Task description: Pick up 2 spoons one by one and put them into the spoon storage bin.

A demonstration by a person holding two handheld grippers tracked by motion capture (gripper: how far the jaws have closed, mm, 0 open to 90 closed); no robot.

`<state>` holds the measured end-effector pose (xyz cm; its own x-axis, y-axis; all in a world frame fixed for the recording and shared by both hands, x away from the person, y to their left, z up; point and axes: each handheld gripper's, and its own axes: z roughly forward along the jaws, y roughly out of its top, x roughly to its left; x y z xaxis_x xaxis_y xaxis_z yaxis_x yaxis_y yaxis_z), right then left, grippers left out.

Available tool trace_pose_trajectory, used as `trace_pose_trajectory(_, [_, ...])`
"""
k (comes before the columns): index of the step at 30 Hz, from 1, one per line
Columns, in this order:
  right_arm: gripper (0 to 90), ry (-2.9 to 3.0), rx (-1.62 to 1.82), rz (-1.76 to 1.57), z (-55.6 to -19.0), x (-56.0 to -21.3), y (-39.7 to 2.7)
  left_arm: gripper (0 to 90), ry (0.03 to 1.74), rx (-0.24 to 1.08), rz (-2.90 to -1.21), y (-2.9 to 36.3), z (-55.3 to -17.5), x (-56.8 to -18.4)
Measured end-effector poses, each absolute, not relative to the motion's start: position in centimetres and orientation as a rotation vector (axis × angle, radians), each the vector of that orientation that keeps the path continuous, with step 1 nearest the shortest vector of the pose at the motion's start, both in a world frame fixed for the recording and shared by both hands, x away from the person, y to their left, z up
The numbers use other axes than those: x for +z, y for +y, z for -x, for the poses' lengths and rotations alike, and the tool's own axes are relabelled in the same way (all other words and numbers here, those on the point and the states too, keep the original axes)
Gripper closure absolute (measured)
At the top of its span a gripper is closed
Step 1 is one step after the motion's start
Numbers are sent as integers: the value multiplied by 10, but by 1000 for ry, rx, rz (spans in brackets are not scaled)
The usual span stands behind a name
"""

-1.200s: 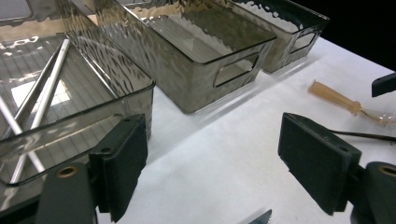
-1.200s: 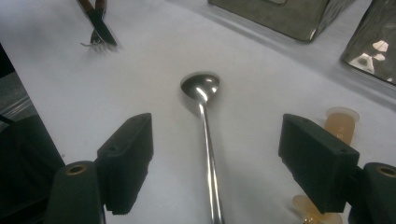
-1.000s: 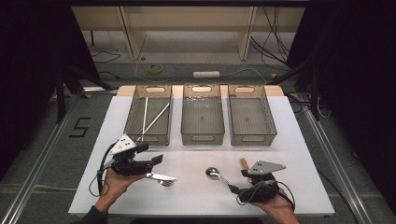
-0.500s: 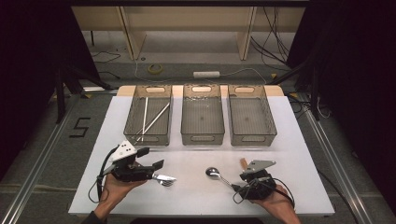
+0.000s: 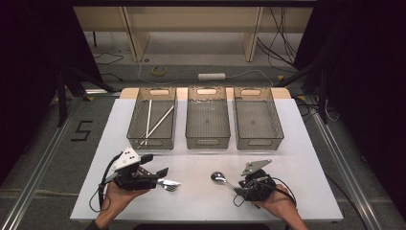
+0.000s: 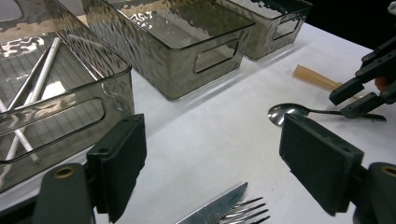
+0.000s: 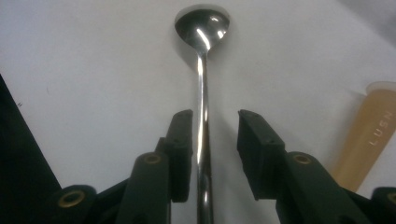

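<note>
A steel spoon [image 7: 202,28] lies on the white table [image 5: 201,201], bowl away from me. My right gripper [image 7: 215,119] straddles its handle; the jaws have just been closing, a gap still shows on both sides, and the pads do not press it. From above, the right gripper [image 5: 241,190] sits at the spoon's [image 5: 219,178] handle end. My left gripper [image 6: 212,140] stands wide open just above a knife and fork [image 6: 224,214] lying together, with nothing in it. In the high view the left gripper [image 5: 158,164] is at the front left, beside the knife and fork [image 5: 168,184].
Three clear bins stand in a row at the back: the left bin [image 5: 136,120] holds white sticks [image 5: 154,122], the middle bin [image 5: 207,142] and right bin [image 5: 258,142] look empty. A beige stick [image 7: 369,135] lies just right of the spoon.
The right gripper's jaws have narrowed around the spoon handle. Both hands have stayed almost where they were, and the cutlery has not moved.
</note>
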<state>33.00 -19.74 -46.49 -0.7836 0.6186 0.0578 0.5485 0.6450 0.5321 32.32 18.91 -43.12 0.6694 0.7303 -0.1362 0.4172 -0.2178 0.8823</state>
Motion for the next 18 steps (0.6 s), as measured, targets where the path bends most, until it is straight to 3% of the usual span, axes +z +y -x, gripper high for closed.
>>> trace_pose_trajectory(18, [836, 2795, 689, -895, -335, -468, -180, 200, 902, 378, -1851, 189, -321, -431])
